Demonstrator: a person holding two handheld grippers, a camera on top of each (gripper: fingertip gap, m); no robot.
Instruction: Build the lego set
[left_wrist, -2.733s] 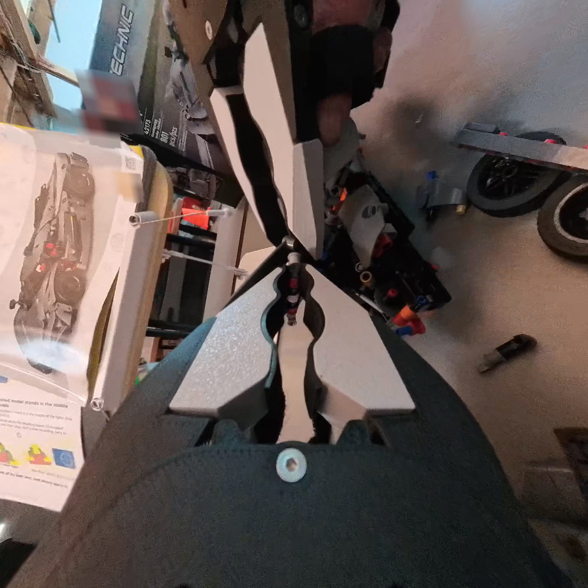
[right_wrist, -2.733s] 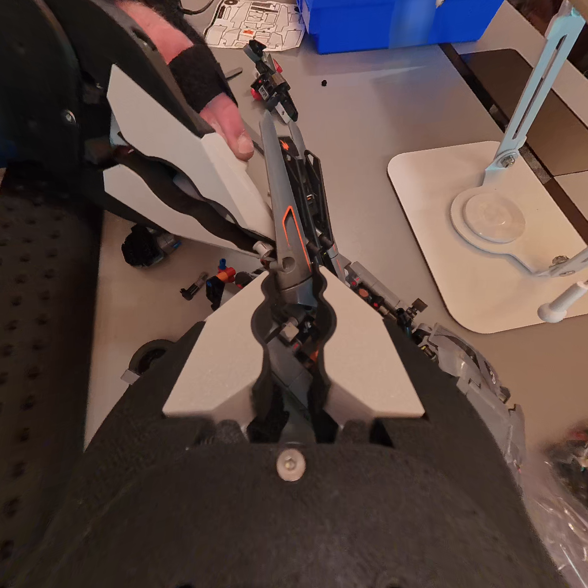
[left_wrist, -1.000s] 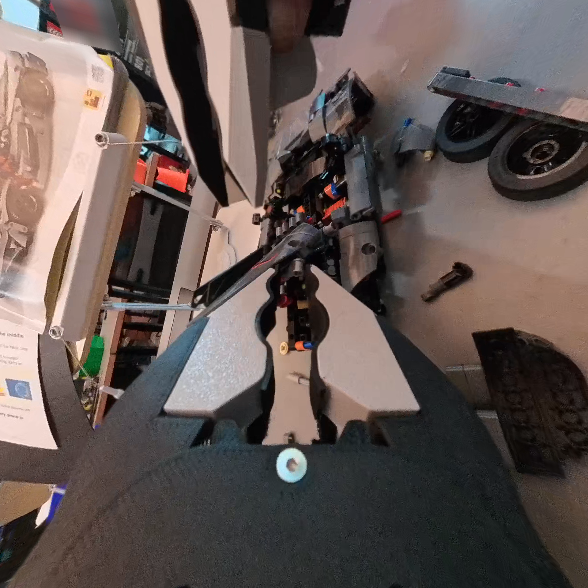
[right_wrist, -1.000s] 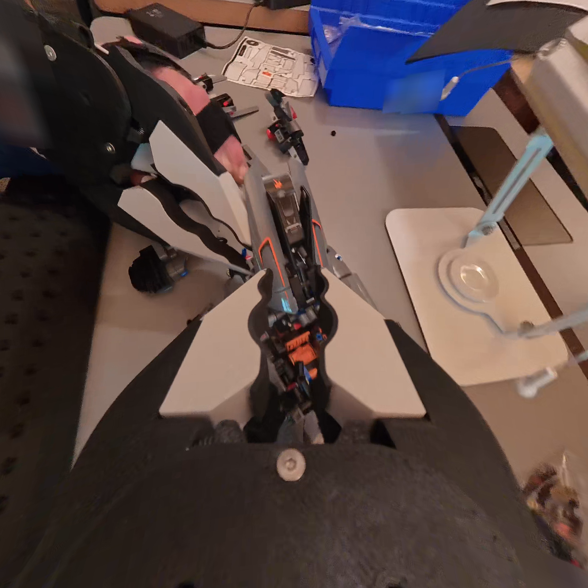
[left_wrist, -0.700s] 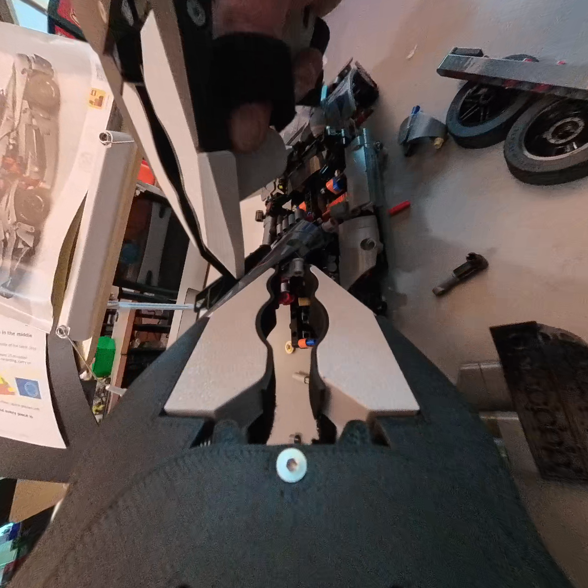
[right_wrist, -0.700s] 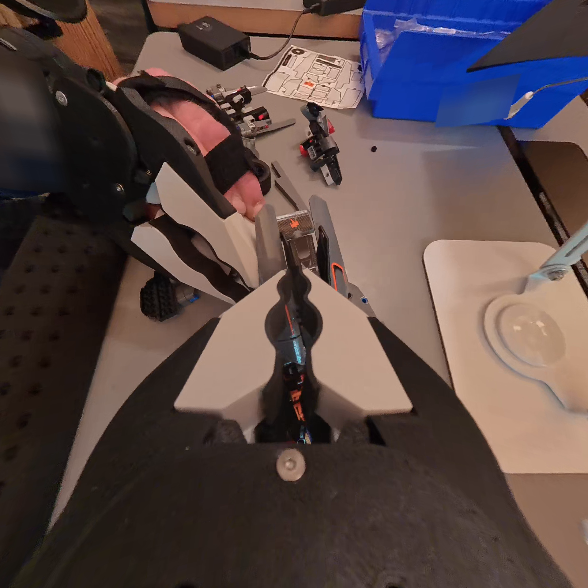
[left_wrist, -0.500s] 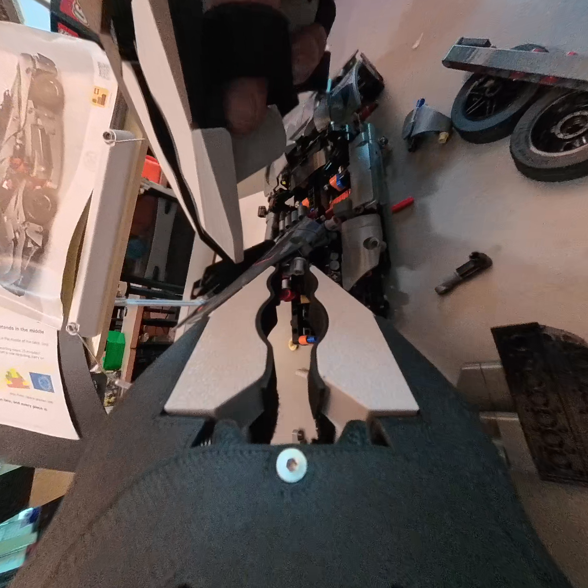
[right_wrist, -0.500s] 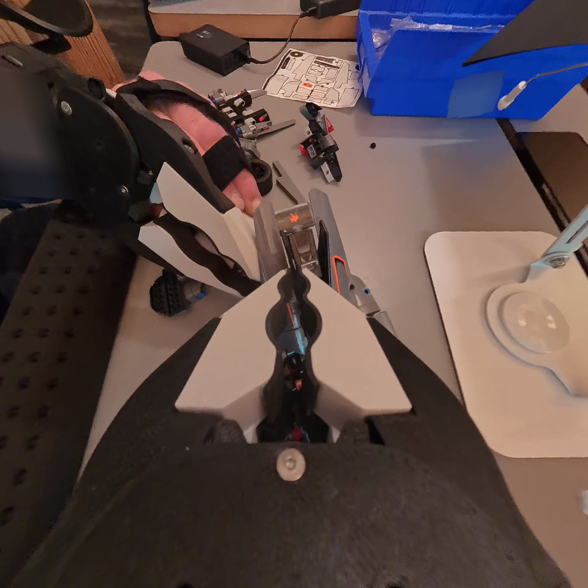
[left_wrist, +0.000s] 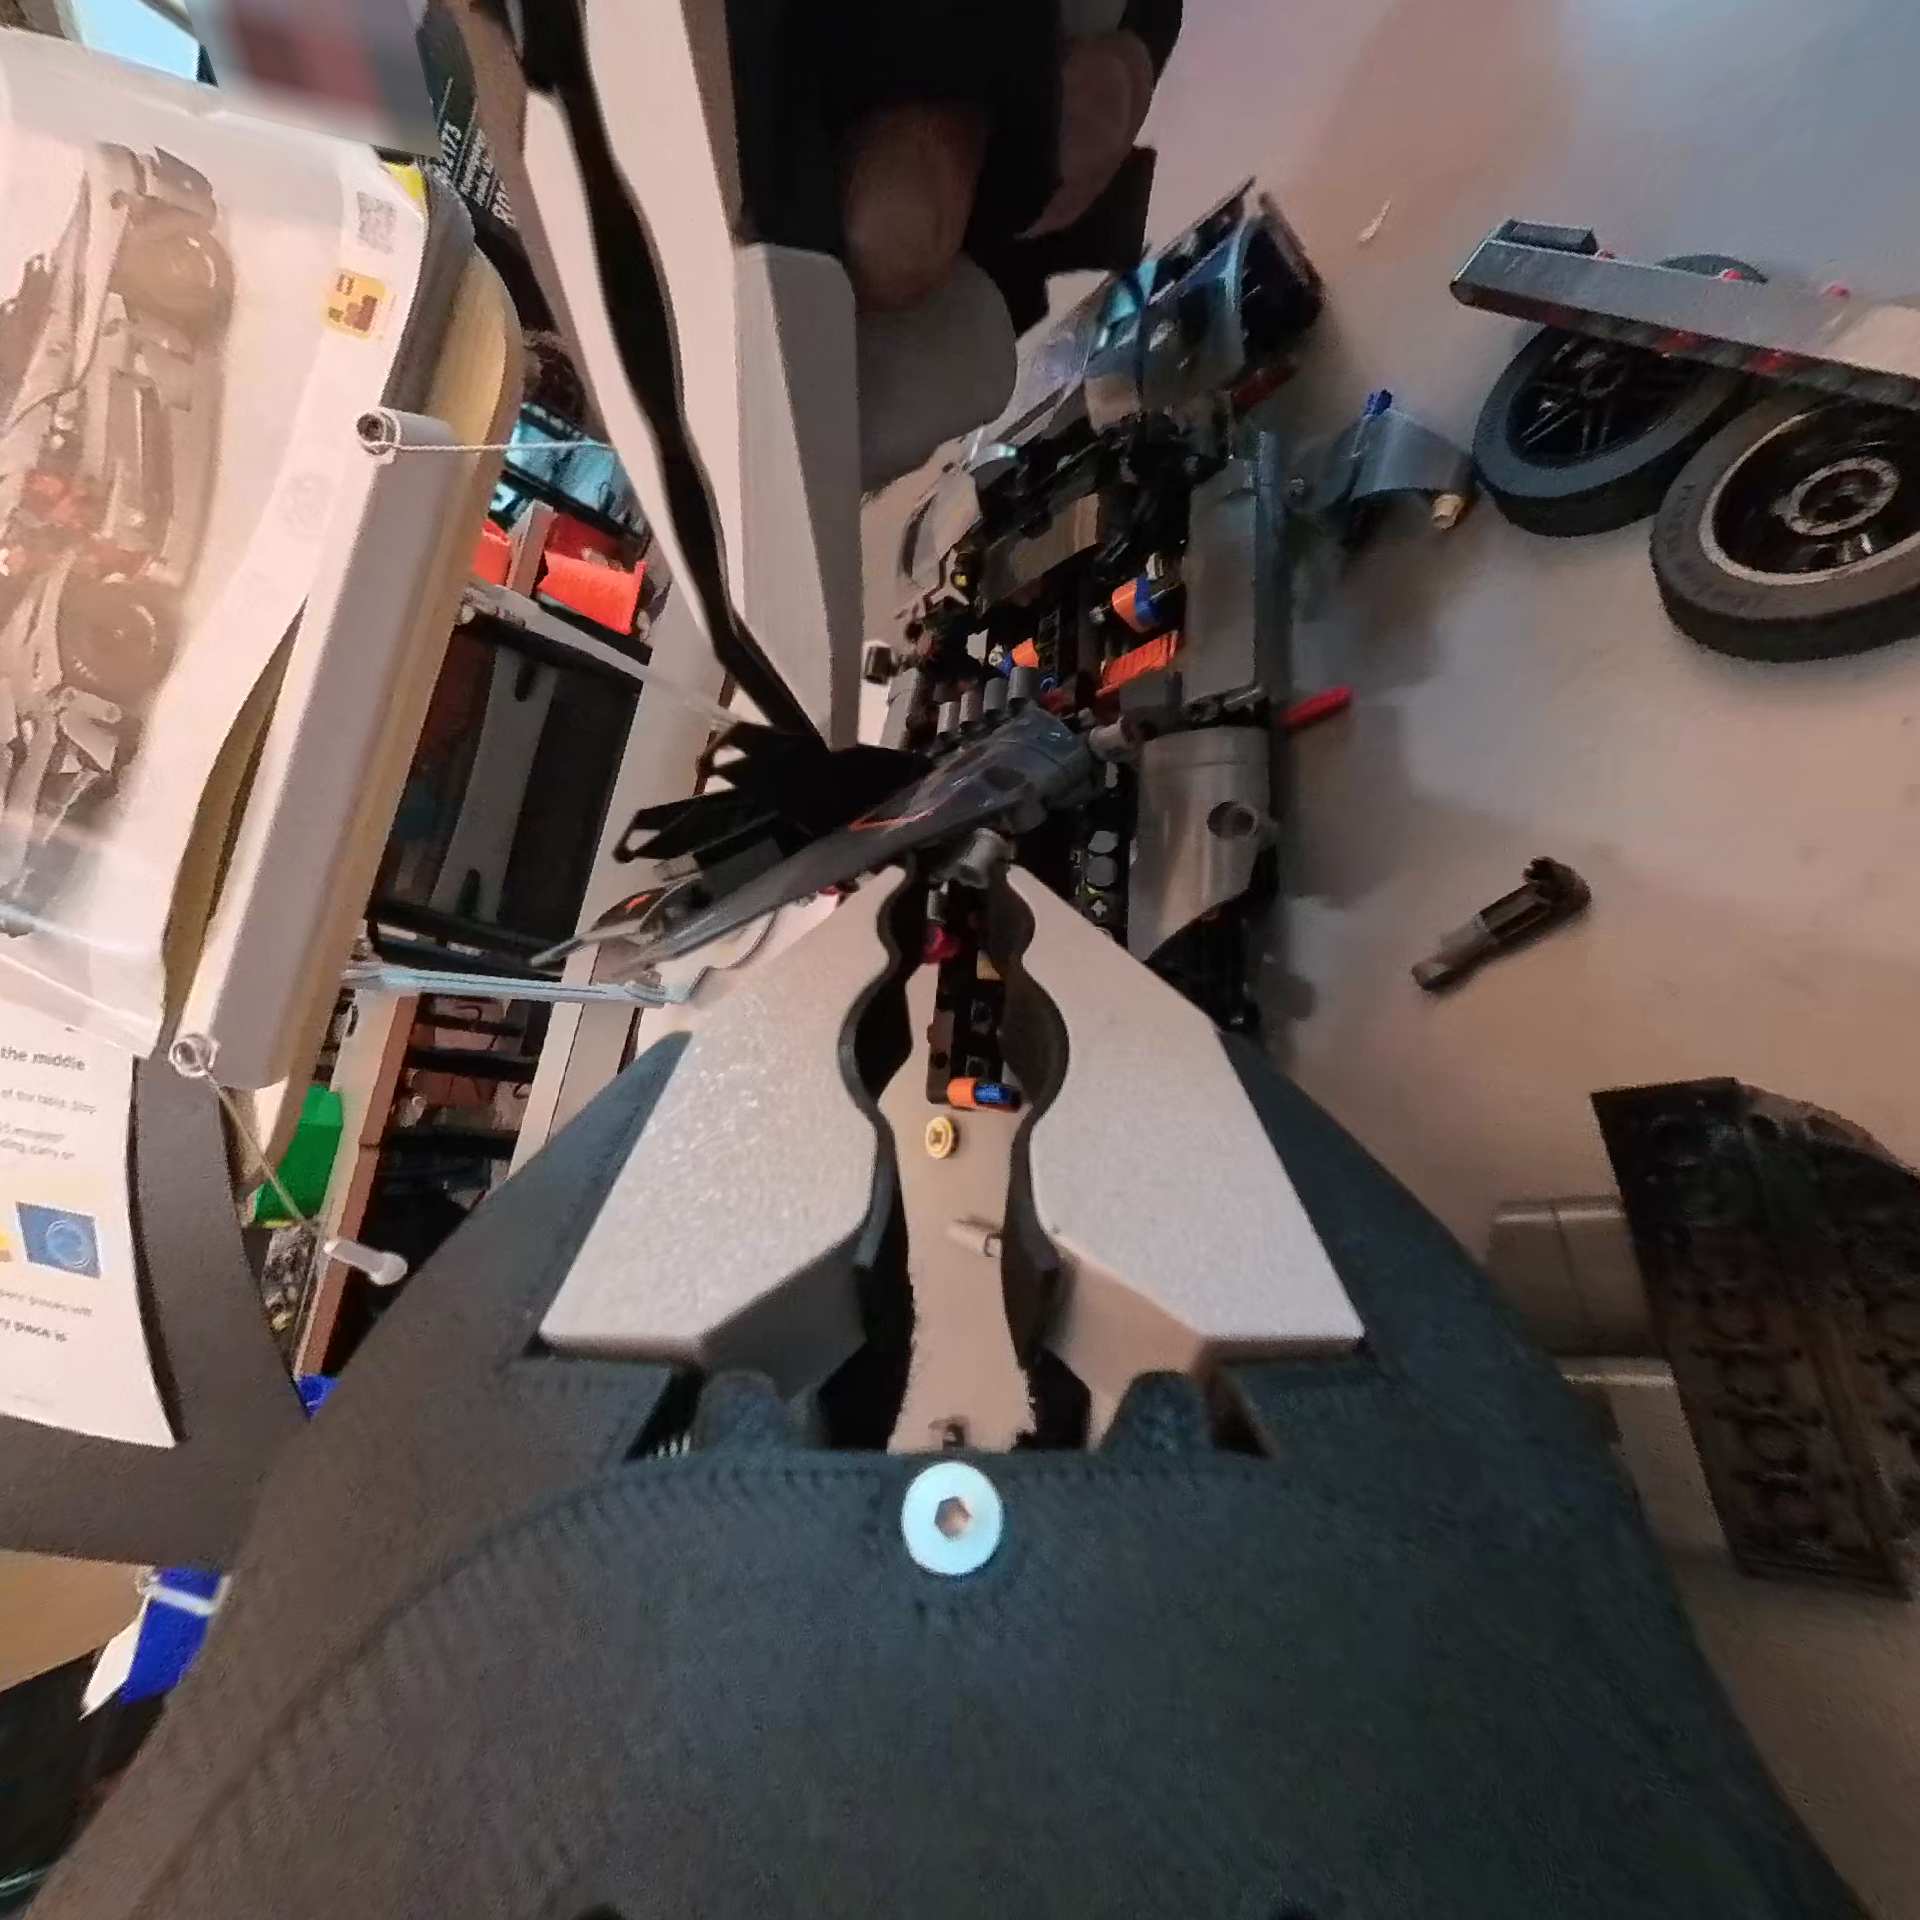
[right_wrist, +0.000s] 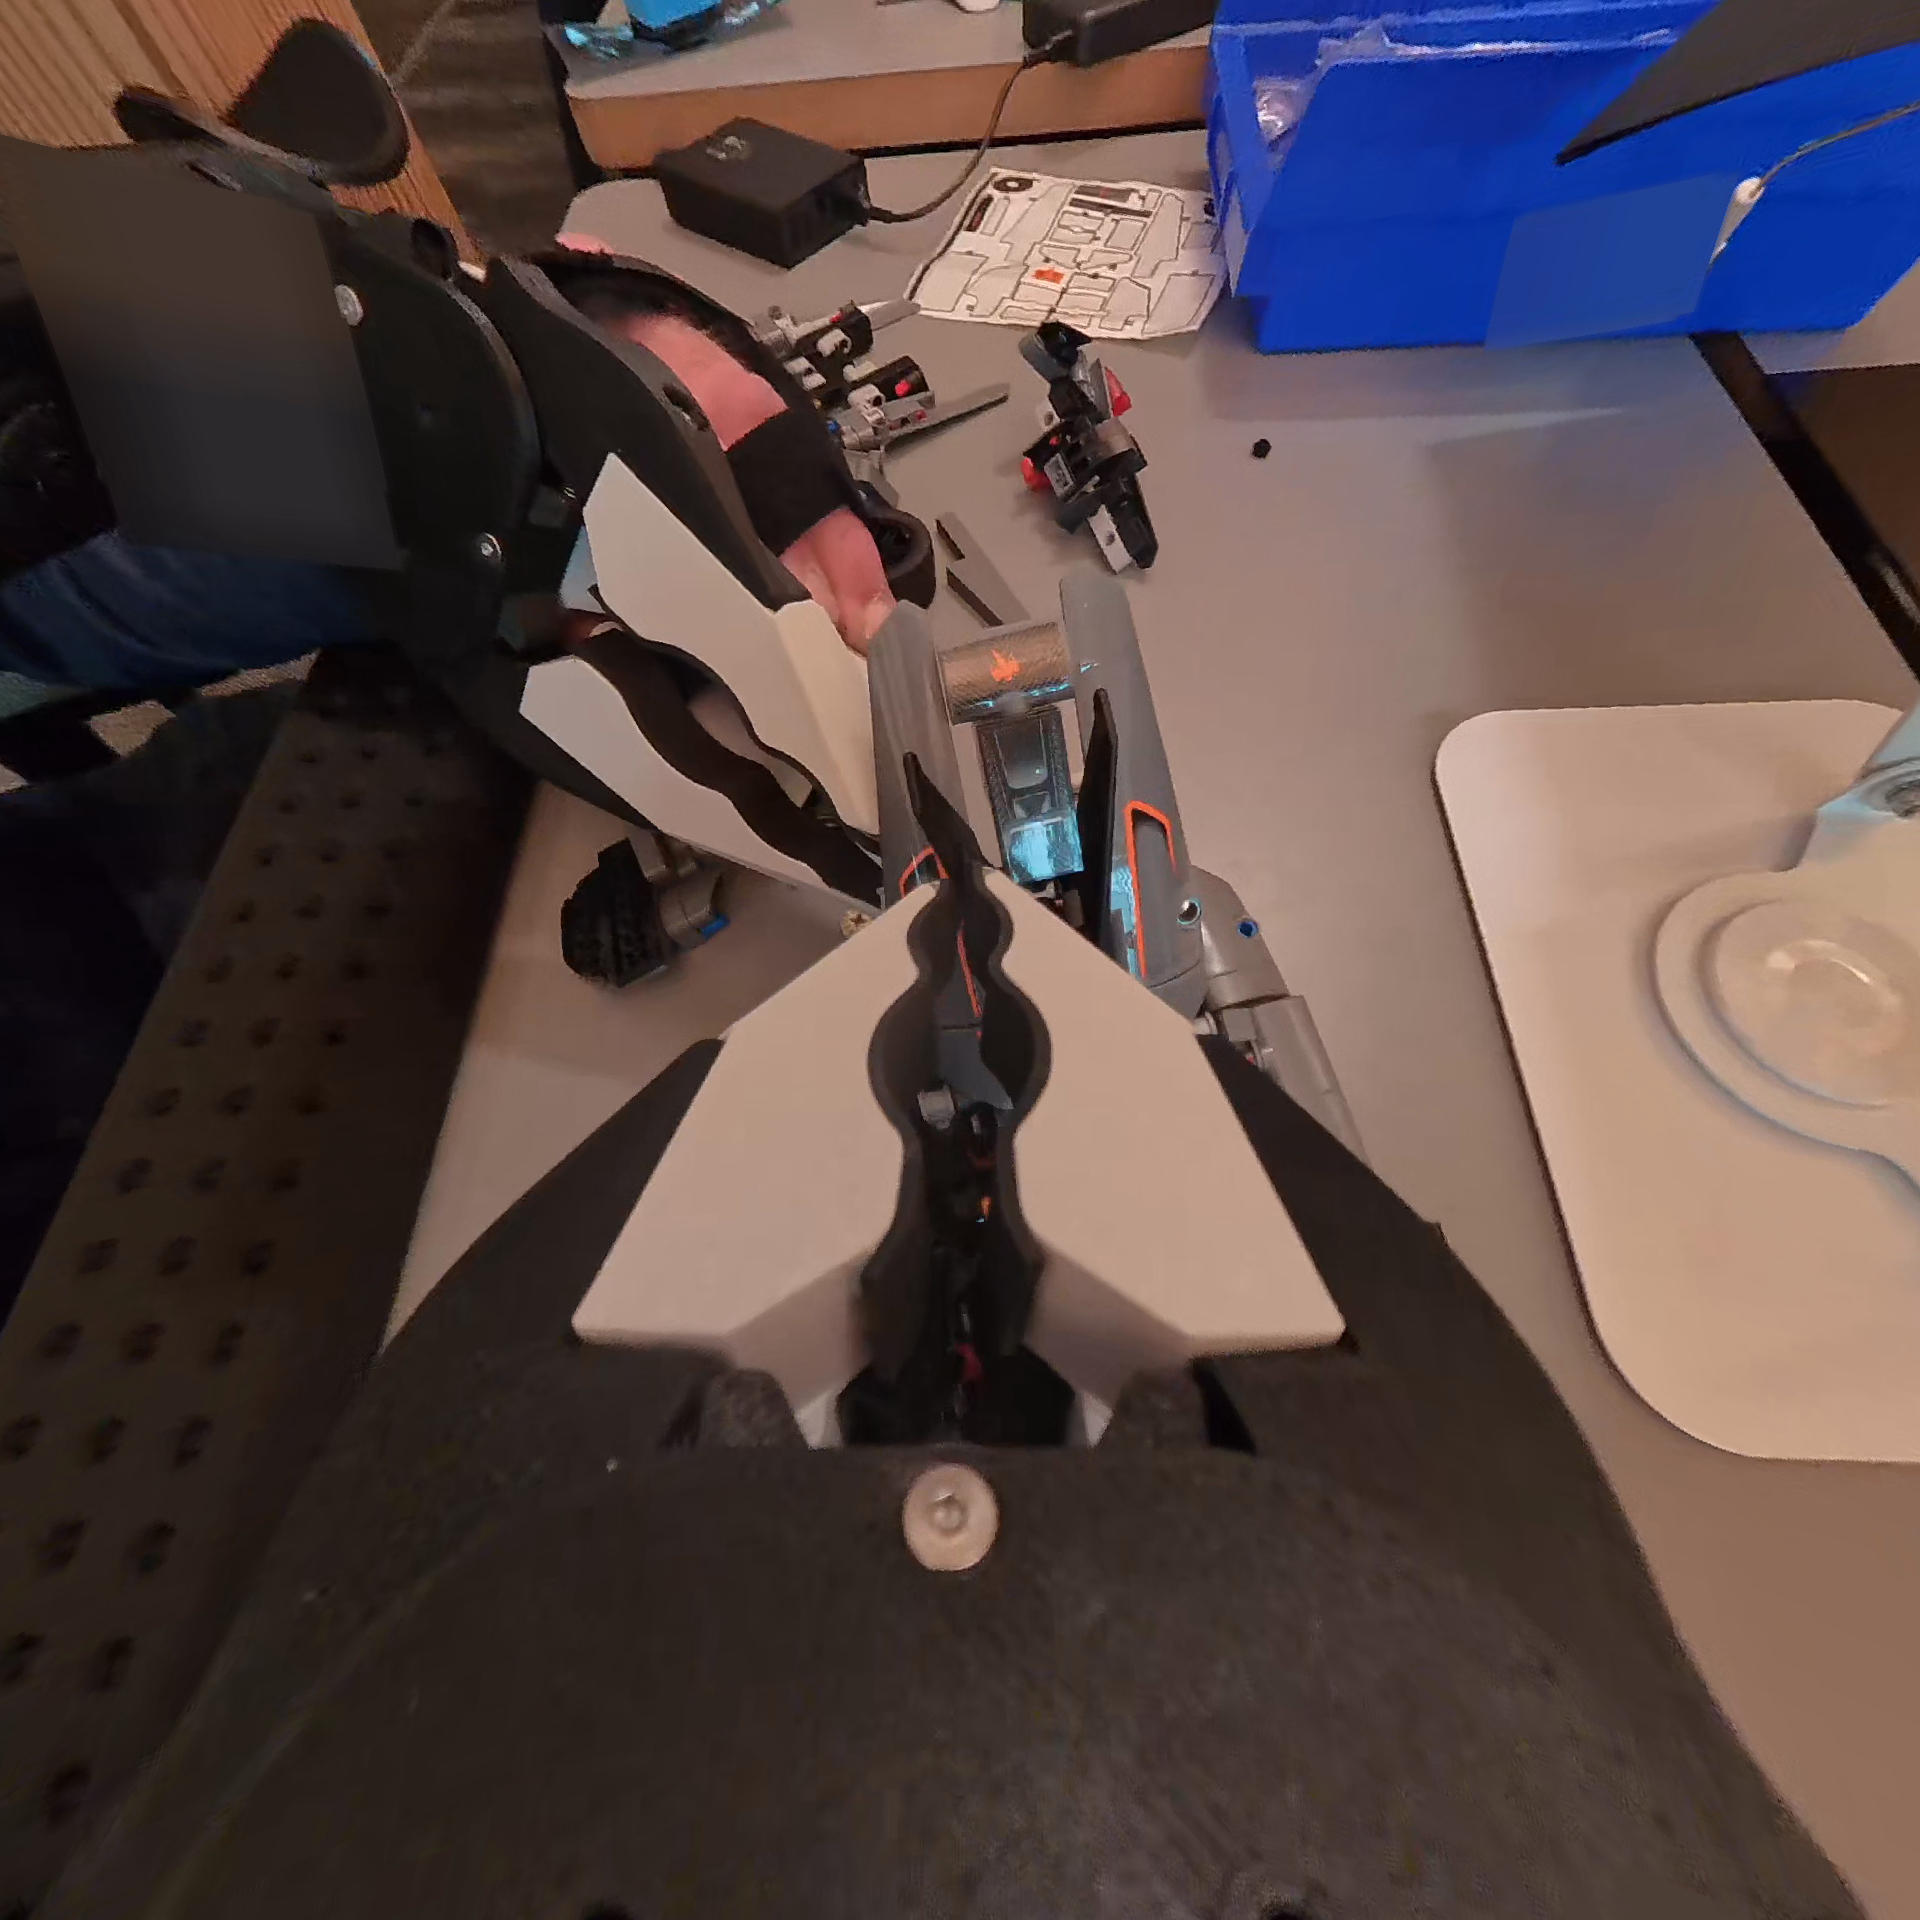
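Note:
The grey lego car model (right_wrist: 1138, 862) with orange trim lies on the grey table, and it also shows in the left wrist view (left_wrist: 1195, 623). My right gripper (right_wrist: 958, 885) is shut on a thin black panel (right_wrist: 940, 821) on the model's left side. My left gripper (left_wrist: 964, 871) is shut on a small grey pin (left_wrist: 979, 854) on the side of the model, beside a dark panel with an orange line (left_wrist: 883, 831). The left gripper also shows in the right wrist view (right_wrist: 868, 862), touching the model's left flank. The right gripper also shows in the left wrist view (left_wrist: 831, 717), coming down from above.
Two loose wheels (left_wrist: 1808, 540), a black pin piece (left_wrist: 1496, 925) and a black curved part (left_wrist: 1766, 1330) lie to the right. An instruction booklet (left_wrist: 104, 520) stands at the left. A blue bin (right_wrist: 1507, 208), a sticker sheet (right_wrist: 1070, 249), small subassemblies (right_wrist: 1091, 457) and a white stand base (right_wrist: 1662, 1039) surround the model. It is some 9 cm from my left tips to the black pin piece (left_wrist: 1496, 925).
My right gripper has narrowed from a wide hold around the model to shut on the thin black panel, and has drawn back. My left gripper has kept its hold on the pin.

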